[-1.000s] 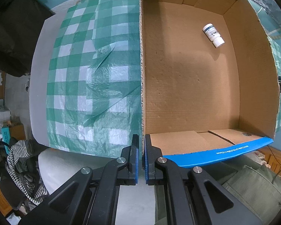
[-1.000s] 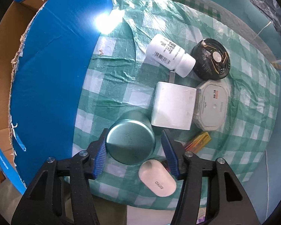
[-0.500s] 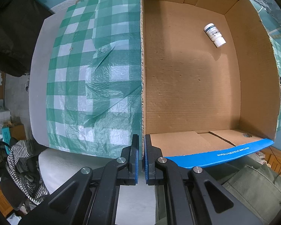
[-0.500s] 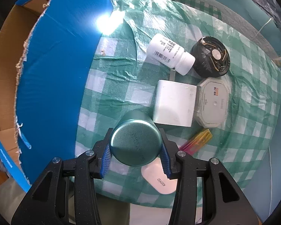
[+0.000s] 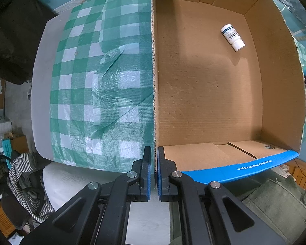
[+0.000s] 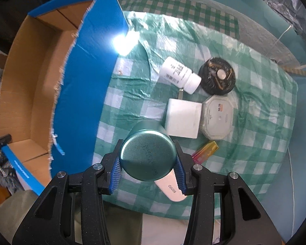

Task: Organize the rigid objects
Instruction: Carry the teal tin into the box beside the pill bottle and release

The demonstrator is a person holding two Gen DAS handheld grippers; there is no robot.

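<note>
Two grippers pointed downward: the left gripper point(image 5: 154, 171) had its blue pads pinched onto the cardboard box's point(image 5: 204, 85) left wall at the near corner, with a small white bottle point(image 5: 232, 37) lying inside toward 1 o'clock. Right gripper point(image 6: 148, 171), its jaws just closed further, clamped a teal metal can point(image 6: 148, 155) clear of the green checked cloth point(image 6: 255, 143), box wall at 9 o'clock. White bottle point(image 6: 180, 75), black disc point(image 6: 217, 76), white cube point(image 6: 183, 119) and octagonal device point(image 6: 218, 120) lay from 12 to 2 o'clock; an amber lighter point(image 6: 206, 151) at 3, a white oval gadget point(image 6: 171, 189) beneath the can.
</note>
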